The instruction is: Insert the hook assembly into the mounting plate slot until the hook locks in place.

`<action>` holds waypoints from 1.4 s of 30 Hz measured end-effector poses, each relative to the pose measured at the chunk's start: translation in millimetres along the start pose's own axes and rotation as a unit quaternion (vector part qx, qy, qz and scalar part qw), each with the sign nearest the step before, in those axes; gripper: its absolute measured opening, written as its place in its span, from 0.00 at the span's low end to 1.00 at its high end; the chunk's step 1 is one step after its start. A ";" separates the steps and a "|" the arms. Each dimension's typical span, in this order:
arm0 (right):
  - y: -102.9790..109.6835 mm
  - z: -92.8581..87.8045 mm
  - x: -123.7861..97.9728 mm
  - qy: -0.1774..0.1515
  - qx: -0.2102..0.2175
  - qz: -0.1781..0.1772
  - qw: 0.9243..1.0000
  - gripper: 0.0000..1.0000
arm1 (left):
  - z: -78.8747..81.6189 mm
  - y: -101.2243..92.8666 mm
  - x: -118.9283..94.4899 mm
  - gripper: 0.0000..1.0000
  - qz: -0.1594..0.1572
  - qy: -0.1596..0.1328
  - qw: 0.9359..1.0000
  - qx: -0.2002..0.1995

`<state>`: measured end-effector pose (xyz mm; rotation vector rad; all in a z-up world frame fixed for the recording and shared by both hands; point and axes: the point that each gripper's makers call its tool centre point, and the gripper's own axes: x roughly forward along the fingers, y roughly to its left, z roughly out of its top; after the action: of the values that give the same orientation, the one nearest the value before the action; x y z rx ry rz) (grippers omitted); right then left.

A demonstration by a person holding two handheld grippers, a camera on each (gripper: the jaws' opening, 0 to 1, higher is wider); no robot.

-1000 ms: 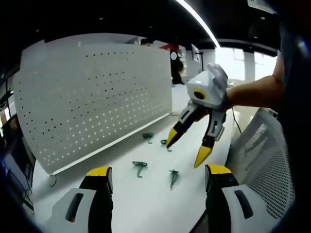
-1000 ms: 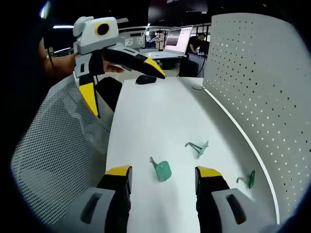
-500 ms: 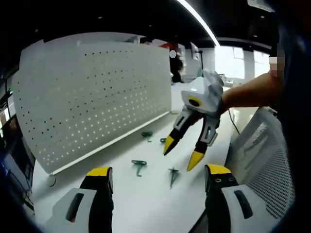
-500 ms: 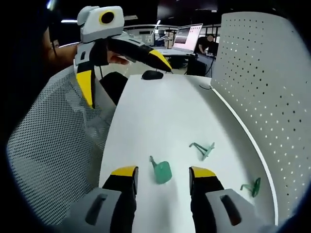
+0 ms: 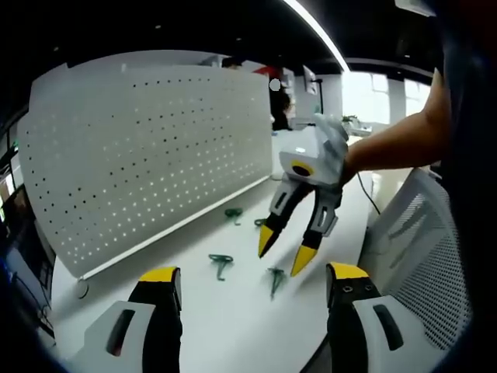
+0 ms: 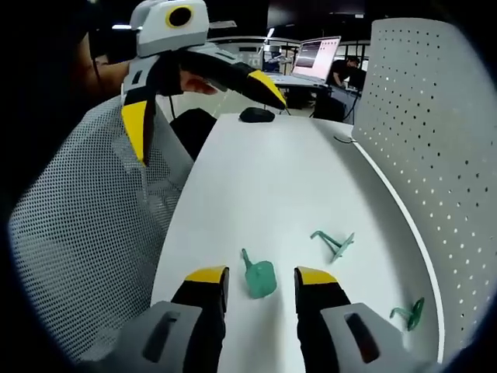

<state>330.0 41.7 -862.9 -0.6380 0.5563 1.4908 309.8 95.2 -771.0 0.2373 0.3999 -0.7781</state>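
Jaws, right gripper (image 6: 258,277): I see them spread, holding nothing, yellow tips pointing down at the white table (image 6: 272,179), with a green hook (image 6: 258,277) lying flat between and just ahead of the tips. In the left gripper view I see this same gripper (image 5: 283,252) tilted steeply downward, tips just above that hook (image 5: 275,280), a bare forearm (image 5: 396,148) reaching in from the right behind it.

Jaws, left gripper (image 5: 247,277): spread wide, holding nothing, held level and well back from the hooks. In the right gripper view I see it (image 6: 198,109) raised at upper left, above a mesh chair back (image 6: 85,256), gripped by a hand (image 6: 190,81).

Other hooks, right gripper view: one (image 6: 334,242) lying further ahead to the right, another (image 6: 410,314) near the foot of the perforated mounting plate (image 6: 423,140). That plate stands upright along the table's right edge.

Background: a dark mouse (image 6: 256,115) and a laptop (image 6: 314,58) at the table's far end.
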 end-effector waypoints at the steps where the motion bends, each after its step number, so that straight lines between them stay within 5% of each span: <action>1: 0.3 -0.8 0.6 0.001 -0.001 0.002 1.000 0.31 | -0.3 0.0 0.1 0.78 0.000 0.001 1.000 0.000; 42: 4.5 -0.2 17.9 0.003 -0.031 0.048 0.998 0.16 | -3.0 1.5 0.4 0.74 0.000 0.010 1.000 -0.003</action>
<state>325.8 54.4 -875.7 -0.6712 0.5541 1.6025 310.3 97.1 -773.7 0.2399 0.4200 -0.7751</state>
